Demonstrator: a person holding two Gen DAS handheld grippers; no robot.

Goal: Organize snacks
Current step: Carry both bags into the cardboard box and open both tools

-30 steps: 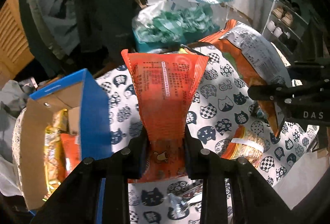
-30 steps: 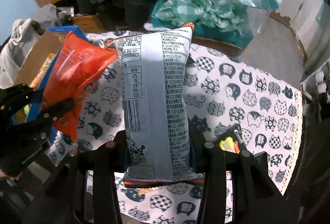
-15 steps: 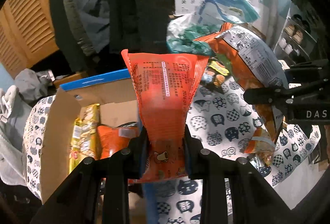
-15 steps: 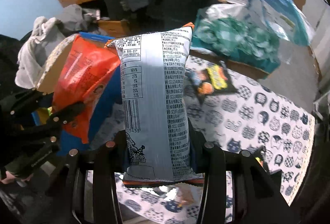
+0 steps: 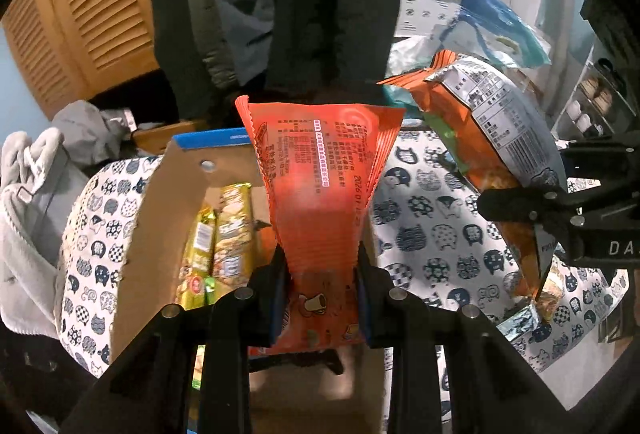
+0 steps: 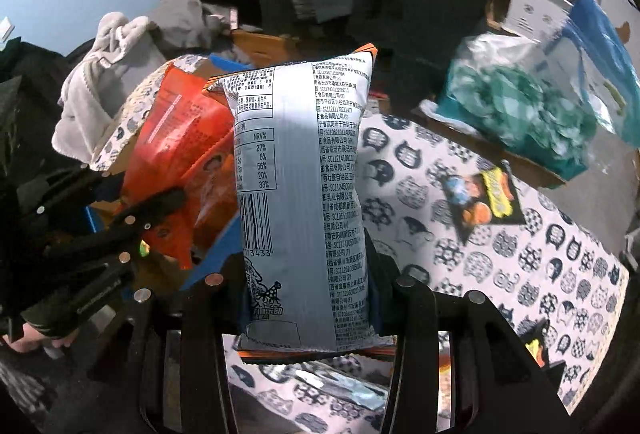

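My left gripper (image 5: pixel 320 266) is shut on a flat red-orange snack packet (image 5: pixel 320 170), pinched at its waist and held upright above an open cardboard box (image 5: pixel 160 218). Inside that box lie gold-wrapped snacks (image 5: pixel 218 234). My right gripper (image 6: pixel 306 274) is shut on a puffy silver-backed chip bag (image 6: pixel 300 170) with a printed nutrition table. The left wrist view shows that chip bag (image 5: pixel 492 138) off to the right, in the black right gripper (image 5: pixel 520 210). In the right wrist view the red-orange packet (image 6: pixel 180 146) and left gripper (image 6: pixel 160 210) sit at the left, over the box.
A cat-print cloth (image 6: pixel 500 226) covers the table. On it lie a small black snack packet (image 6: pixel 484 198) and a silver wrapper (image 6: pixel 332 386). A teal-filled plastic bag (image 6: pixel 516 110) and blue bag (image 5: pixel 496 26) stand behind. Grey clothes (image 5: pixel 36 186) pile at the left.
Both grippers have carried their bags leftward and a little up. The cardboard box has come from the left edge to right under the red-orange packet. The grips are unchanged.
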